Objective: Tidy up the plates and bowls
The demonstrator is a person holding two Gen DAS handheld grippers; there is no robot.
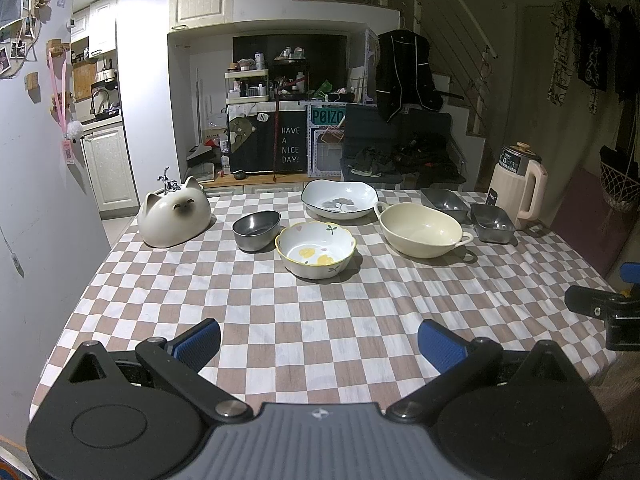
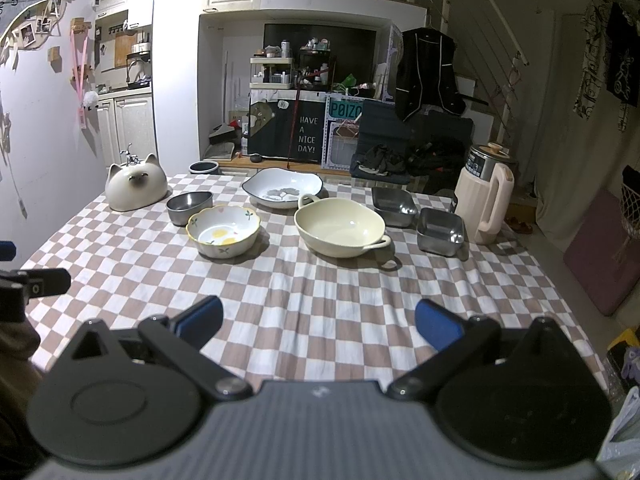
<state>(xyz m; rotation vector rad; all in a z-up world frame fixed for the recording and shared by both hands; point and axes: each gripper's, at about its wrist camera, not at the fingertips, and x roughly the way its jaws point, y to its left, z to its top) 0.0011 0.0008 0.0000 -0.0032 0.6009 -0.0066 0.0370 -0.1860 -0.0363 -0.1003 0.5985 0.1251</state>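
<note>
Both grippers hang over the near edge of the brown-and-white checked tablecloth [image 1: 304, 312], empty, blue-padded fingers spread wide: the left gripper [image 1: 319, 340] at the bottom of its view, the right gripper [image 2: 319, 320] likewise. Across the middle of each frame sit the dishes, all apart. A round steel bowl [image 1: 256, 230] stands just left of a scalloped white bowl with yellow flowers [image 1: 316, 249]. Behind them lies a white blue-rimmed dish with a grey flower [image 1: 339, 199]. Right of centre sits a cream two-handled bowl [image 1: 421, 230], then two rectangular steel trays [image 1: 445, 203] [image 1: 492, 223]. At left, a white ceramic cat-shaped dome [image 1: 174, 216].
</note>
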